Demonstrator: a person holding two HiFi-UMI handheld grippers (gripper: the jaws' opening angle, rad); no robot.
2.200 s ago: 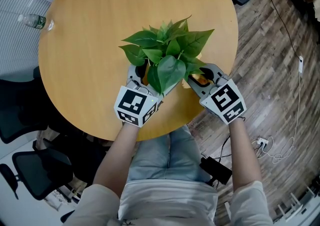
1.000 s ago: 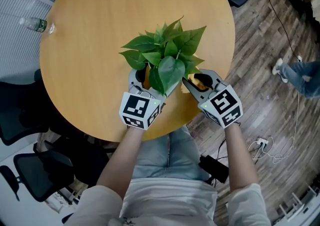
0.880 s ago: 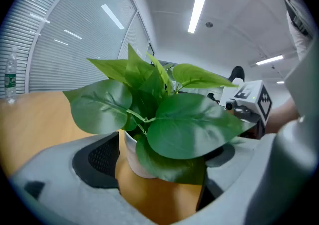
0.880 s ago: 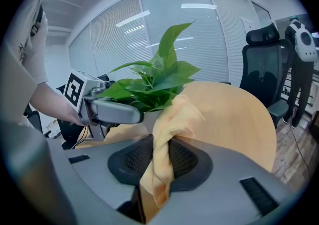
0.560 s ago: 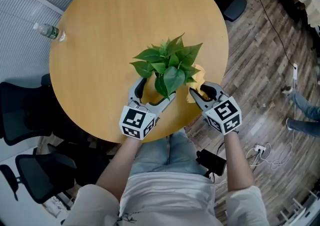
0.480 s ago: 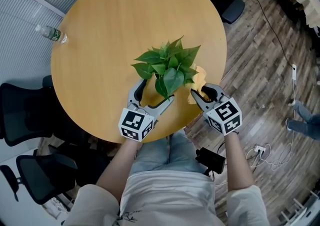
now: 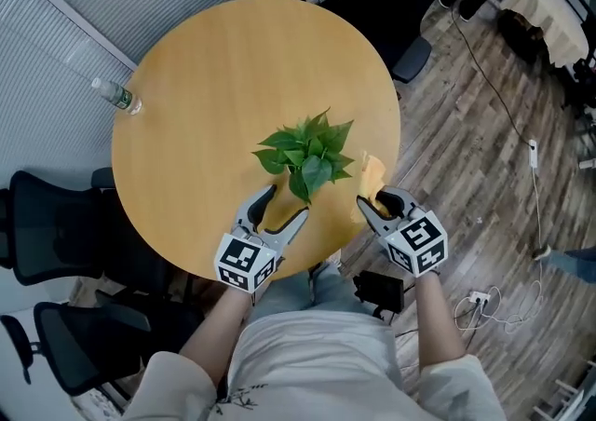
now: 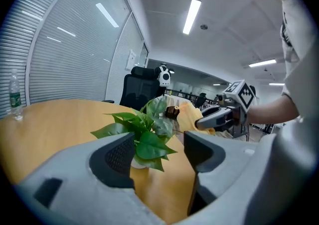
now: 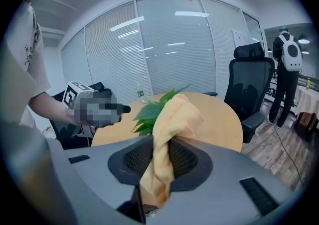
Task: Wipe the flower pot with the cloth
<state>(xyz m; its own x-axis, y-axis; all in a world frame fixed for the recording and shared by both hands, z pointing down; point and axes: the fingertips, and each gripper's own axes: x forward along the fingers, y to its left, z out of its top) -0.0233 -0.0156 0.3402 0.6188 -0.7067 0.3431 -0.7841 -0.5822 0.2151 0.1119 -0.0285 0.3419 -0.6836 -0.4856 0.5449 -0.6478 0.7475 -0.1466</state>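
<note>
Hovering over the near edge of the round table point(image 7: 214, 84), both grippers flank the plant point(image 7: 307, 144). It stands toward five o'clock from the table's middle, stems straight up, leaves fanning to all sides. From overhead the leaves hide the pot; the left gripper view catches a pale sliver of pot point(image 8: 135, 162) under the foliage, upright on the wood.

Left gripper point(image 7: 288, 202) sits at seven o'clock of the plant, pointing toward one o'clock. Its jaws have just been closing, yet they stand apart, released, with only bare tabletop between them and the plant just beyond the tips, not touched.

Right gripper point(image 7: 374, 200) sits at four o'clock of the plant, off the table's edge, clenched on the yellow cloth point(image 7: 371, 172). In its own view the cloth point(image 9: 167, 134) is pinched between the ribbed pads as a twisted strip. Its long axis runs up out of the jaws, and the bunched free end rises in front of the leaves. Seen from overhead, that strip reaches toward twelve o'clock, near the foliage but apart from it.

Out at ten o'clock, a bottle point(image 7: 115, 94) rests on the rim.
</note>
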